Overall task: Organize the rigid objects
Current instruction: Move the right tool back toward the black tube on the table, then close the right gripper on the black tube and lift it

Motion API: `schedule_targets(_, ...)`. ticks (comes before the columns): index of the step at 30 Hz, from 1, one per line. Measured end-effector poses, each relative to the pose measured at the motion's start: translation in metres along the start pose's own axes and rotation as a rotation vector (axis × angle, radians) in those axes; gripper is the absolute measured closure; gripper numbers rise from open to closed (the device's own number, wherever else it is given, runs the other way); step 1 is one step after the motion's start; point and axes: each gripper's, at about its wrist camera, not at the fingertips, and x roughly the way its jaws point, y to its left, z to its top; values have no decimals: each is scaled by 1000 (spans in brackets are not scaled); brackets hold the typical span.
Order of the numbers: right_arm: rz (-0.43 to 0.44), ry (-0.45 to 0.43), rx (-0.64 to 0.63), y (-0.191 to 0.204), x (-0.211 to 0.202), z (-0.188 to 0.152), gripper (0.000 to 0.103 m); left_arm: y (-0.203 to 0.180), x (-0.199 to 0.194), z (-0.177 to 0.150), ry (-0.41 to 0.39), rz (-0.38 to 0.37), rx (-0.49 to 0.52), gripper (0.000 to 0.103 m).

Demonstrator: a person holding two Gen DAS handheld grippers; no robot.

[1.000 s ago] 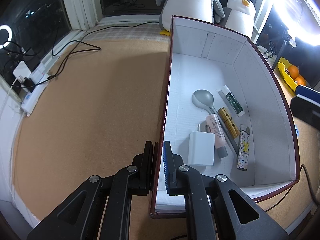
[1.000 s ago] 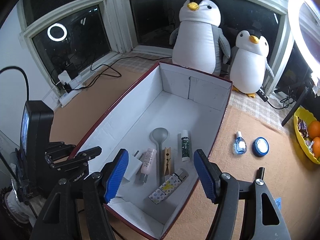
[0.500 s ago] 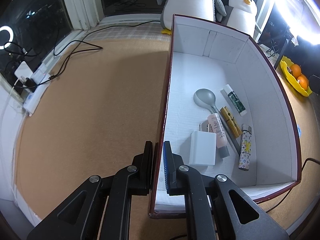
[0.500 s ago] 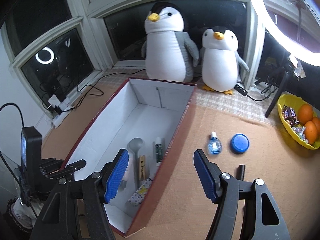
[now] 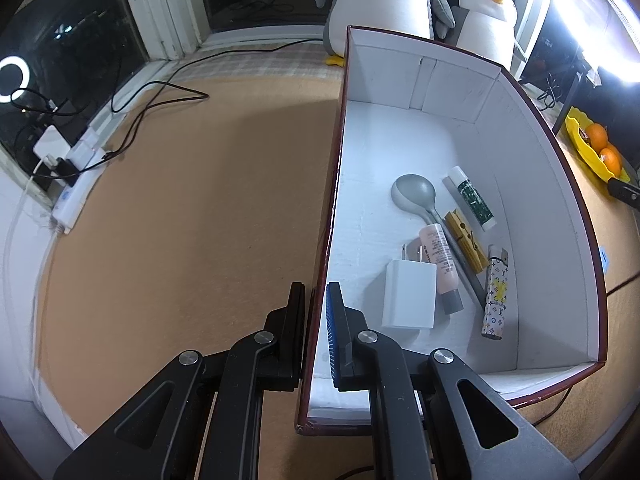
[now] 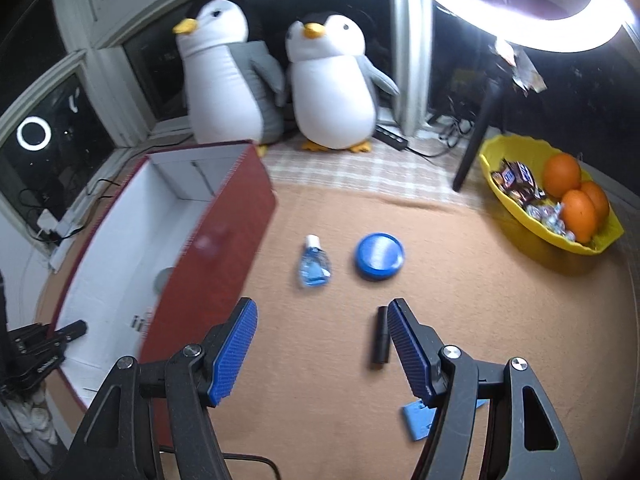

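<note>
A red box with a white inside (image 5: 532, 208) (image 6: 224, 240) lies on the cork-covered table. My left gripper (image 5: 318, 320) is shut on its left wall near the front corner. Inside lie a white charger (image 5: 409, 295), a pink tube (image 5: 440, 260), a grey spoon (image 5: 414, 193), a wooden clothespin (image 5: 466, 242), a green-labelled stick (image 5: 472, 198) and a patterned lighter (image 5: 496, 294). My right gripper (image 6: 322, 346) stands open over the table right of the box, nothing between its pads. Ahead of it lie a small blue bottle (image 6: 314, 264), a round blue tin (image 6: 379, 256) and a black tube (image 6: 381, 334) by the right finger.
Two plush penguins (image 6: 328, 84) stand behind the box. A yellow bowl (image 6: 520, 216) of oranges and sweets sits at the right, beside a ring-light stand (image 6: 476, 136). Cables and a power strip (image 5: 76, 196) lie at the left. A blue tag (image 6: 418, 420) lies near the right finger.
My right gripper has swung to the right, from above the box to the table beside it, still open. The left gripper has kept its hold on the box wall.
</note>
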Motion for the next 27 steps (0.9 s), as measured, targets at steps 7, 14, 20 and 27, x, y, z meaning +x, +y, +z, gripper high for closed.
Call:
schedule_targets(7, -9, 77, 55, -33, 32, -2, 39, -1, -2, 0, 4, 16, 2, 94)
schedule_targets(14, -13, 145, 85, -51, 59, -2, 39, -4, -1, 1, 13, 32, 0, 94)
schedule_targets(20, -21, 199, 54, -52, 79, -4, 39, -4, -1, 1, 21, 46, -6, 94)
schedule_targets(27, -33, 232, -7, -43, 88, -6, 46, -5, -2, 1, 23, 55, -12, 94)
